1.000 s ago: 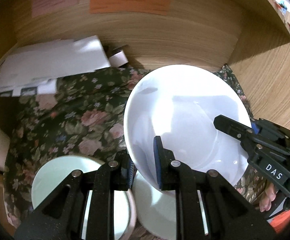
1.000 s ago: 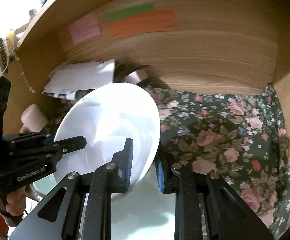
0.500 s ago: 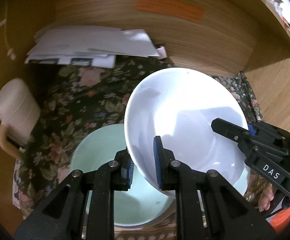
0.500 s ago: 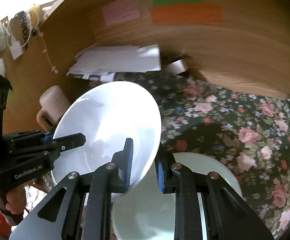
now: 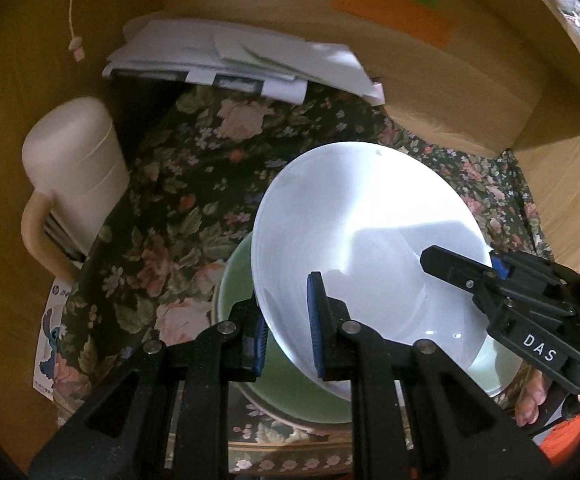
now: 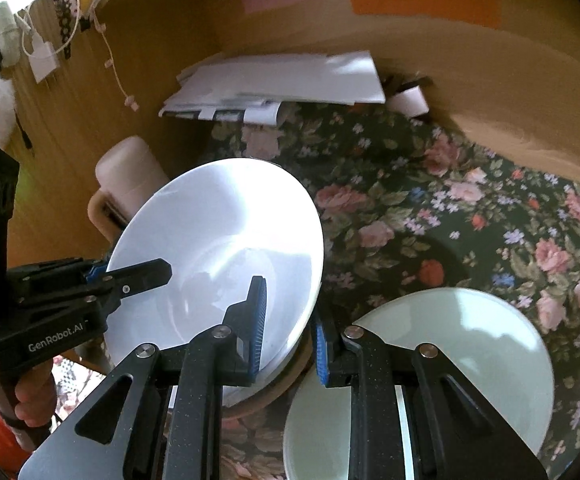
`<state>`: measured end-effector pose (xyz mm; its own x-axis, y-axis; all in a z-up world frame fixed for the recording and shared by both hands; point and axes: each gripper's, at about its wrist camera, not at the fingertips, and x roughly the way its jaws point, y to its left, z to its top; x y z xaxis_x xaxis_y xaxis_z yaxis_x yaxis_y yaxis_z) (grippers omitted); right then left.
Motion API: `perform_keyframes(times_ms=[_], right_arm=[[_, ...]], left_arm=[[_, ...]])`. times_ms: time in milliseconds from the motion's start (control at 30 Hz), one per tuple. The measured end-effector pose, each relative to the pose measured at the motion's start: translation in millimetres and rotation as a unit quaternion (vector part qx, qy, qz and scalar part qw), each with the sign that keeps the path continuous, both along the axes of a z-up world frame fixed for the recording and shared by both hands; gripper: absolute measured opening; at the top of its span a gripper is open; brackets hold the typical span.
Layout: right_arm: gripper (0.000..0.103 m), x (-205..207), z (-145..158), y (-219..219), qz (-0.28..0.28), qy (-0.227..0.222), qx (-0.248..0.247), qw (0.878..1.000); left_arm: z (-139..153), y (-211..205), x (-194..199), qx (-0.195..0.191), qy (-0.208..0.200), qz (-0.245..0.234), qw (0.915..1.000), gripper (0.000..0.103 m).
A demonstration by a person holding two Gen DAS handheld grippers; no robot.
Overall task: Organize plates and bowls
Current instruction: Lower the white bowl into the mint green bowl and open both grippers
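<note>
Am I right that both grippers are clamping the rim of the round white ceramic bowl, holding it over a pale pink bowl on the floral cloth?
Not quite: the bowl underneath is pale green, not pink, as the left wrist view shows. The rest holds: the left gripper and right gripper each clamp the rim of the round white ceramic bowl above the floral cloth.

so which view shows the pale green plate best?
Right wrist. There the pale green plate lies mostly uncovered on the floral cloth, hidden only by the right gripper. In the left wrist view the white bowl covers most of a green dish, leaving an edge crescent.
</note>
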<state>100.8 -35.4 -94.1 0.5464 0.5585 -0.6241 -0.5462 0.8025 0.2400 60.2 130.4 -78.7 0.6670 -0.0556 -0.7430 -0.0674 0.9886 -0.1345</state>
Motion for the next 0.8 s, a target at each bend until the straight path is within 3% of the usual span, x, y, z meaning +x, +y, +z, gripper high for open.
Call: perform_keyframes(times_ms=[367,800], right_arm=[[0.019,0,-10,9,0.012,0.012,-0.015,1.000],[0.023,-4,-8,6,0.024,0.010,-0.018,1.000]], left_arm=[[-12,7,-1,-0.003,0.011,0.001,0.9999,0.018],[-17,-1,-3,0.031,0.001,0.006,0.9995,0.018]])
